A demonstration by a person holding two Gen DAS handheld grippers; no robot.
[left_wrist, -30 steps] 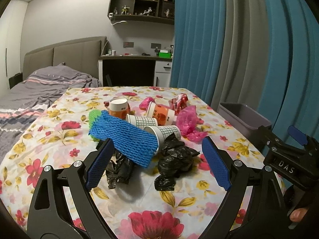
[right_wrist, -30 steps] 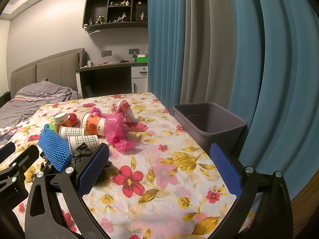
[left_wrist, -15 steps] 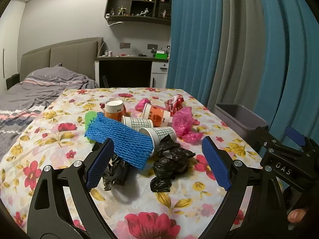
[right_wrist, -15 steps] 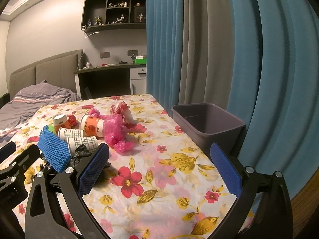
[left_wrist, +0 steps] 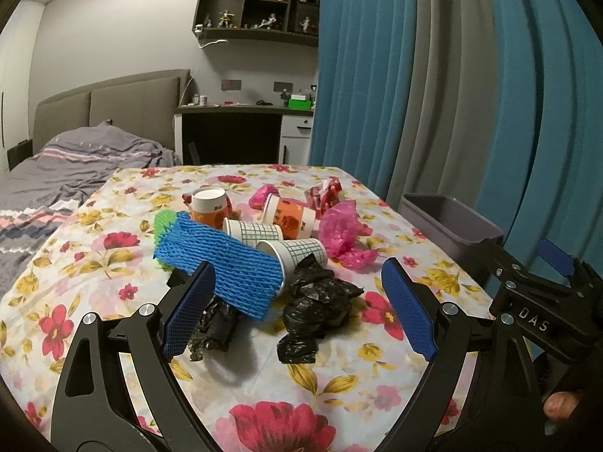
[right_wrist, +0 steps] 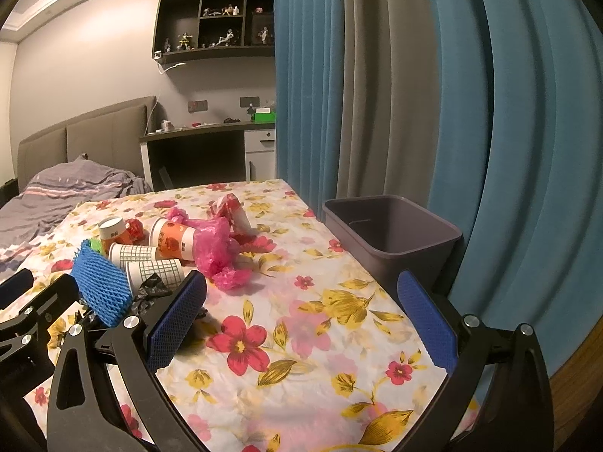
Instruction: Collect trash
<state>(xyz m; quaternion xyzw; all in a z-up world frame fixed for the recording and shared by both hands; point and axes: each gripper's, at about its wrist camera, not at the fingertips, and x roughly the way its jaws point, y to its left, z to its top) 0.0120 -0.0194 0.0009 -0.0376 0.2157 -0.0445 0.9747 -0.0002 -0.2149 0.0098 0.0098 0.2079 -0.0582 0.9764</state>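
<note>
A heap of trash lies on the floral tablecloth (left_wrist: 113,263): a blue foam net (left_wrist: 222,267), crumpled black bags (left_wrist: 316,305), checked paper cups (left_wrist: 297,252), orange cups (left_wrist: 290,218), and a pink plastic bag (left_wrist: 343,229). My left gripper (left_wrist: 297,312) is open and empty, just short of the black bags and the foam net. My right gripper (right_wrist: 301,320) is open and empty over the cloth, right of the heap (right_wrist: 158,256). A grey bin (right_wrist: 392,237) stands at the table's right edge.
Blue and grey curtains (right_wrist: 414,94) hang close behind the bin. A bed (left_wrist: 56,177) lies beyond the table at the left, and a desk (left_wrist: 233,132) stands at the back wall. The right gripper's body (left_wrist: 542,309) shows at the right of the left wrist view.
Both grippers have drawn back a little and risen slightly, so the heap sits a bit farther off. Both stay open. The trash has not moved.
</note>
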